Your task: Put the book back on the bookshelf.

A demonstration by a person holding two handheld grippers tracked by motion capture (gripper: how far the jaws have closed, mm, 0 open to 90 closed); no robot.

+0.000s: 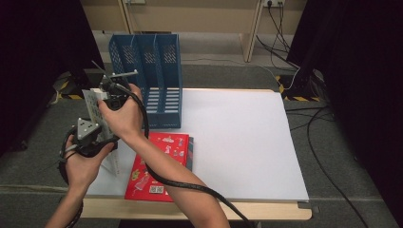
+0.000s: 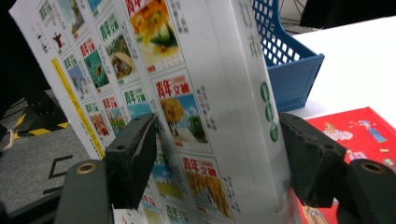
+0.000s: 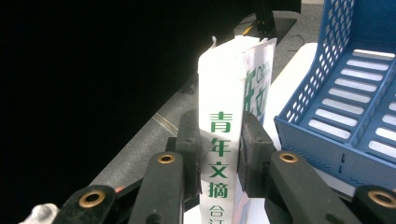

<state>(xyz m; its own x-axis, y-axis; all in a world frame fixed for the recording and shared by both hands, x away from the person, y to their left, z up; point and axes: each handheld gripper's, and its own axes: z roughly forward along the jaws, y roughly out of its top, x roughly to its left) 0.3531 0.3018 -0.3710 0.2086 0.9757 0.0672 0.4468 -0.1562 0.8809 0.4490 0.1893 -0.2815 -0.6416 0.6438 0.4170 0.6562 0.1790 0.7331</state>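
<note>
The right gripper [image 3: 219,154] has its two black jaws pinched on the spine of a thick white book [image 3: 219,140], which stands upright between them with green characters running down it. In the high view that gripper [image 1: 110,95] sits at the upper left of the frame, the right forearm crossing over from the bottom centre and the wrist bent so that the jaws point away from the person, toward the blue file rack [image 1: 152,76].

The left gripper [image 2: 215,154] sits lower on the same book — its jaws stand on either side of the cover, one over the printed cover pictures, the other at the spine edge. They look spread and not pressing, with a sliver of space at each pad, so I take this one as loose around the book, not gripping it. In the high view the left hand [image 1: 83,161] is below the right, at the left edge of the table [image 1: 237,142].

The book is held off the table, just left of the rack. A red book [image 1: 159,166] lies flat at the lower centre, with another book's edge showing beneath it.

To my eye the step in hand is carrying the white book to the rack — next it must be kept upright, lined up with one of the slots, and slid in spine outward.
</note>
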